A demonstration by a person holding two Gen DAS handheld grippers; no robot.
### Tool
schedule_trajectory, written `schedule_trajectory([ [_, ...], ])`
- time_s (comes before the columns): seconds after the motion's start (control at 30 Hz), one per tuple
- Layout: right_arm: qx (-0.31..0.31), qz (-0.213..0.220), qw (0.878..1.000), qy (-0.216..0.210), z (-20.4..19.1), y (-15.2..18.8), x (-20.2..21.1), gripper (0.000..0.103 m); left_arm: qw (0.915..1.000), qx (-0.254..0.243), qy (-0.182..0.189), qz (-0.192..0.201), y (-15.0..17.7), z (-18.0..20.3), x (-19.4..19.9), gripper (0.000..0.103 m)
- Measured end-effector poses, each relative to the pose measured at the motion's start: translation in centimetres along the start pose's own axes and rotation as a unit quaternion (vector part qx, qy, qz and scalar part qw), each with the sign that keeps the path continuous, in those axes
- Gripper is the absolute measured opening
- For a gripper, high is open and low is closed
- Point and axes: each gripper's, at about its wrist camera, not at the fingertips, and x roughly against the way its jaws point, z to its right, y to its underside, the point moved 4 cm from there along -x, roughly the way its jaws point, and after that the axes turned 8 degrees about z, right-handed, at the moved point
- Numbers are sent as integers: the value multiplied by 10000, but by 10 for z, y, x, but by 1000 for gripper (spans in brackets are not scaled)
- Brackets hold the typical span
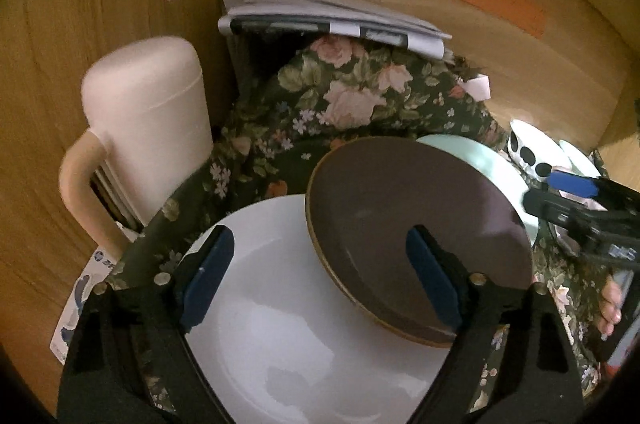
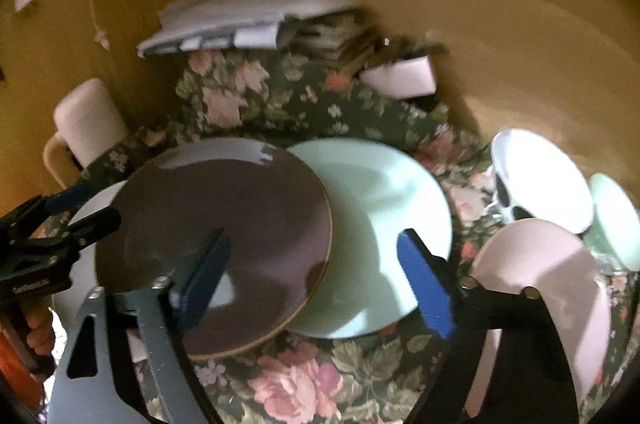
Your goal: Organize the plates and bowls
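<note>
Plainly, the left claw [image 1: 320, 276] stands released, its two blue pads well apart with nothing pressed between them; directly under and ahead of it lies the white plate [image 1: 280, 324], flat on the floral cloth [image 1: 320, 103] that covers the table. The left pad hangs over that plate's near-left rim, while the right pad sits over the brown plate [image 1: 420, 236], which leans tilted, its low edge resting on the white plate and its far side propped on the mint plate [image 1: 492, 163] beyond it. So the overlap runs away to the claw's right: white nearest, brown in the middle, mint farthest. The right claw [image 2: 320, 284] is also released and empty, one pad over the brown plate [image 2: 224, 224], the other over the mint plate [image 2: 380, 224], straddling the seam where brown overlaps mint. Further out to its right stand a pink plate [image 2: 540, 284], a white bowl with black spots [image 2: 540, 175] and a small mint bowl [image 2: 616, 220], apart from the stack. In my judgement the brown plate is the piece to move first, since it rides on both neighbours; its raised edge lies toward the right claw, which looks the nearer for taking that rim, while the left claw is best placed for the white plate.
</note>
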Motion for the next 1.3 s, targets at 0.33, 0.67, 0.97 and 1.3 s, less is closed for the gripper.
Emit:
schedule_trajectory([
  [0.33, -137, -640, 9977, -152, 7, 1, -39, 44, 9989, 113, 214, -397, 7, -2, -17, 60],
  [0.67, -197, -856, 9951, -449, 4, 2, -52, 35, 9969, 242, 448, -598, 6, -1, -23, 43],
  [0.97, -270, -919, 9937, -576, 3, 2, -55, 35, 9946, 258, 719, -698, 6, 11, -26, 35],
  [1.3, -372, -782, 9941, -653, 4, 4, -39, 31, 9949, 364, 598, -719, 5, 11, -27, 35],
])
